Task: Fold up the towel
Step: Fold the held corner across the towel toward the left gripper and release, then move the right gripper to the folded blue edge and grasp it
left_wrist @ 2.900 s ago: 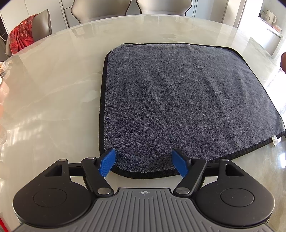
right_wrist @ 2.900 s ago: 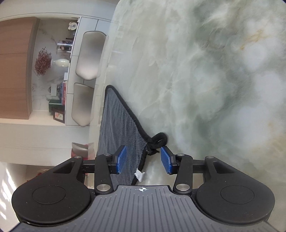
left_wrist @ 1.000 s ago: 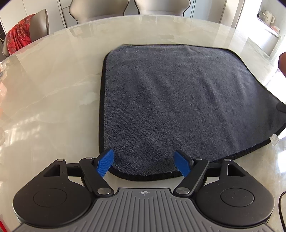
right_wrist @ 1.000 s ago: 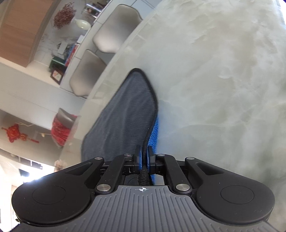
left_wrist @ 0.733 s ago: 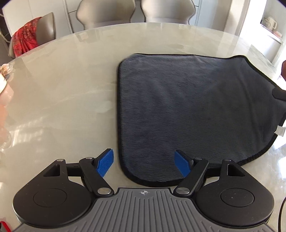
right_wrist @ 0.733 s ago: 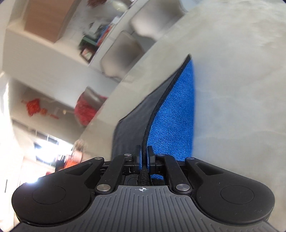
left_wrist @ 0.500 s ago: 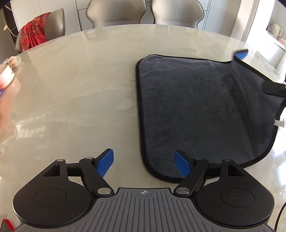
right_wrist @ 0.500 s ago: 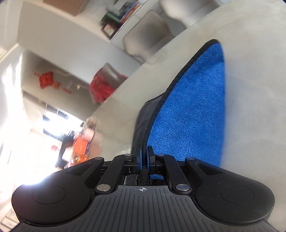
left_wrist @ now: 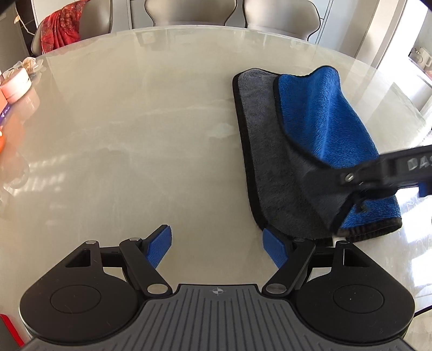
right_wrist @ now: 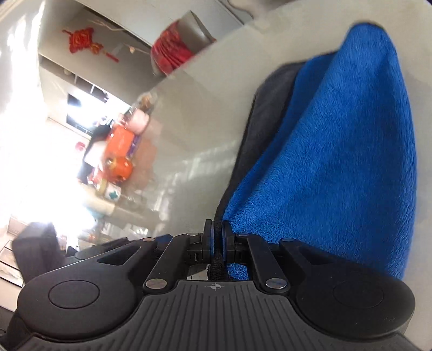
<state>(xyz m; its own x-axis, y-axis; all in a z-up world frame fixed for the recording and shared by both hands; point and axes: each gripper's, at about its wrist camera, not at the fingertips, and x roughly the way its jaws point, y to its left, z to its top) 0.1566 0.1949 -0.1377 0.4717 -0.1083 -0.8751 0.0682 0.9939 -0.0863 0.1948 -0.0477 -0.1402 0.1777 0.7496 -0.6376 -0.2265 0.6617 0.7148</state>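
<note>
The towel (left_wrist: pixel 272 151) is grey on one side and blue on the other, with a black hem. It lies on the marble table (left_wrist: pixel 135 129) at the right of the left wrist view. Its right part is lifted and turned over the grey part, so the blue side (left_wrist: pixel 324 118) shows. My right gripper (right_wrist: pixel 218 237) is shut on the towel's black hem and holds that edge up; it shows in the left wrist view (left_wrist: pixel 359 179). The blue side (right_wrist: pixel 337 151) fills the right of the right wrist view. My left gripper (left_wrist: pixel 218 245) is open and empty, low over the table, its right fingertip beside the towel's near left corner.
Chairs (left_wrist: pixel 183 13) stand at the table's far edge, one with a red cloth (left_wrist: pixel 62 24). A pink container (left_wrist: pixel 14 83) and orange items (right_wrist: pixel 118 151) sit at the table's left edge.
My right gripper has lifted the towel's right edge and carried it leftward over the grey part, exposing the blue side. My left gripper has drifted left, off the towel's near edge.
</note>
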